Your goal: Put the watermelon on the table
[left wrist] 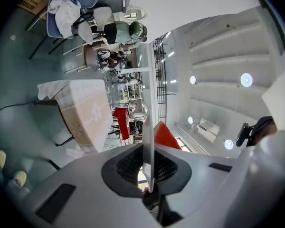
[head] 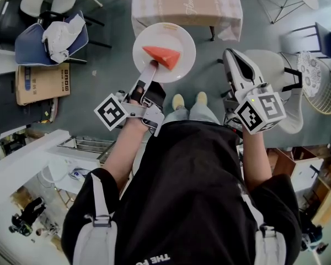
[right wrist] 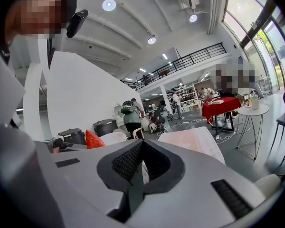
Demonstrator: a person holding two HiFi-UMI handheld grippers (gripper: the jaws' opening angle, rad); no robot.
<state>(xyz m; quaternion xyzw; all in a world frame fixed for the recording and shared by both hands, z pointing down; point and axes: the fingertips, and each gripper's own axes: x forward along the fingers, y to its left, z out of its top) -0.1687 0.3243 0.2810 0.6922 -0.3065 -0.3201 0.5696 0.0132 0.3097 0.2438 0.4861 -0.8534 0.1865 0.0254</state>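
You're pinching the plate [head: 176,35] by its near rim with your left gripper [head: 150,66], holding it level so the watermelon [head: 161,55] is sitting steady on top, near the table [head: 187,1]. Your right gripper [head: 235,62] is hanging closed and empty alongside.

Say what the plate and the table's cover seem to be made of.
Plate: likely glazed ceramic or melamine, white, smooth, faintly glossy, thin rigid rim. Table cover: cloth, matte, pale beige checks; it hangs in soft folds at the corners.

Black T-shirt [head: 182,192], white hand-held grippers [head: 152,66] [head: 229,54]
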